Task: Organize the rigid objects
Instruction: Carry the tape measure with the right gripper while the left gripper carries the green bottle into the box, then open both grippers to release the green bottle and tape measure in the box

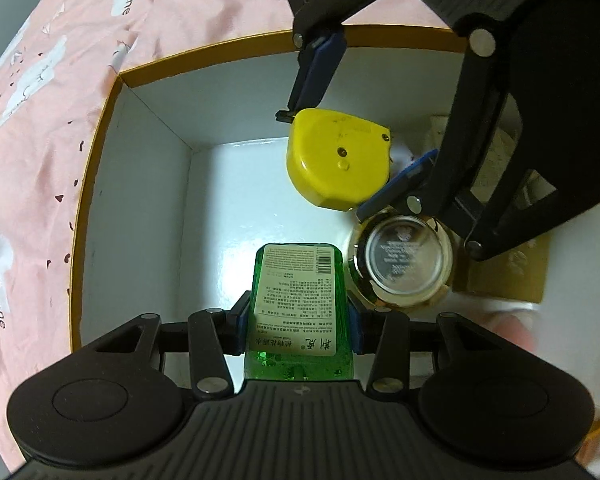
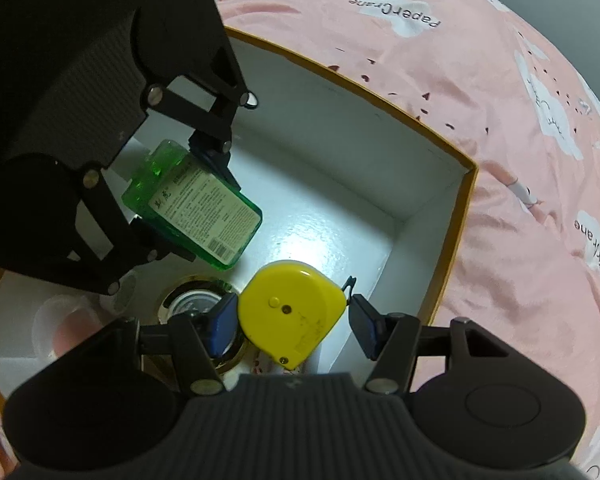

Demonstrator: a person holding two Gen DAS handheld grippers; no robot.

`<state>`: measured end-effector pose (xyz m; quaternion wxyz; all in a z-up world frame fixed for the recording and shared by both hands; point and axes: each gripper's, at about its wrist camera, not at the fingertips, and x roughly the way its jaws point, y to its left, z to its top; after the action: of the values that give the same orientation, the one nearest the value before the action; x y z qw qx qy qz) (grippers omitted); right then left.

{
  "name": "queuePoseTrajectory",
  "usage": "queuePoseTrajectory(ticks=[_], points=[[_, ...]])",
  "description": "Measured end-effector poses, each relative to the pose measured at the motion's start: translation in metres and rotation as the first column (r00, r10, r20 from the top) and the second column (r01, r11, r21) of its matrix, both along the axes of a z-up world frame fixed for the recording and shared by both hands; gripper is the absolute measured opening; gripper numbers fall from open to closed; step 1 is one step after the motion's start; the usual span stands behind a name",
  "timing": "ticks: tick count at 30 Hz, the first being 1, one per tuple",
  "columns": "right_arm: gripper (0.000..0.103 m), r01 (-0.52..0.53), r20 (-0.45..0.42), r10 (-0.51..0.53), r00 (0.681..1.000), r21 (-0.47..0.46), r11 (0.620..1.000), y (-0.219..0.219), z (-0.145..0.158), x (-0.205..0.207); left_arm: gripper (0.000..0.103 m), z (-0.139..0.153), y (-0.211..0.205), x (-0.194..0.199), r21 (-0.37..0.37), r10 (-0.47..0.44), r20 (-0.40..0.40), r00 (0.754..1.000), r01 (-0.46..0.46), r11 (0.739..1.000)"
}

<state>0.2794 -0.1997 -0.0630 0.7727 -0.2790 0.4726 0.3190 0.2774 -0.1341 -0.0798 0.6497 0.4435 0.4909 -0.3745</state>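
I see a pink bedsheet [image 1: 40, 128] under a white box [image 1: 140, 184] with a yellow rim, and in it a round gold-rimmed tin [image 1: 400, 264] crowds the floor just beside my yellow tape measure [image 2: 292, 312]. My left gripper [image 1: 298, 320] is clamped on a green bottle [image 1: 296, 300], held over the box floor. My right gripper [image 2: 292, 326] straddles the tape measure with its fingers [image 2: 366, 326] parted, the right pad clear of the case.

Clamped green bottle [image 1: 298, 304] (box [image 1: 100, 184] below)
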Motion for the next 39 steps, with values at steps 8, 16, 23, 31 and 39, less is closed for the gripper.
queuePoseTrajectory(ticks=[8,16,23,31,39], points=[[0.060,0.022,-0.008,-0.022,1.000,0.008,1.000,-0.004,-0.003,0.001,0.051,-0.023,-0.002,0.002,0.010,-0.019,-0.024,1.000,0.020,1.000],[0.060,0.027,-0.017,-0.027,0.999,0.012,1.000,-0.004,-0.005,0.007,0.063,-0.035,-0.002,0.010,0.076,0.027,-0.047,0.999,-0.023,0.997],[0.060,0.036,-0.030,-0.035,0.999,0.029,0.999,-0.003,-0.003,0.009,0.069,-0.003,0.005,0.011,0.017,0.021,-0.011,1.000,-0.021,1.000],[0.060,0.023,-0.023,-0.022,0.999,0.031,0.999,0.004,0.004,0.004,0.069,0.057,0.033,0.008,-0.096,0.113,0.033,0.993,-0.110,0.989],[0.060,-0.025,-0.005,0.025,1.000,0.056,0.998,0.031,0.011,-0.001,0.069,0.085,0.074,-0.017,-0.092,0.150,0.098,0.984,-0.141,0.986]])
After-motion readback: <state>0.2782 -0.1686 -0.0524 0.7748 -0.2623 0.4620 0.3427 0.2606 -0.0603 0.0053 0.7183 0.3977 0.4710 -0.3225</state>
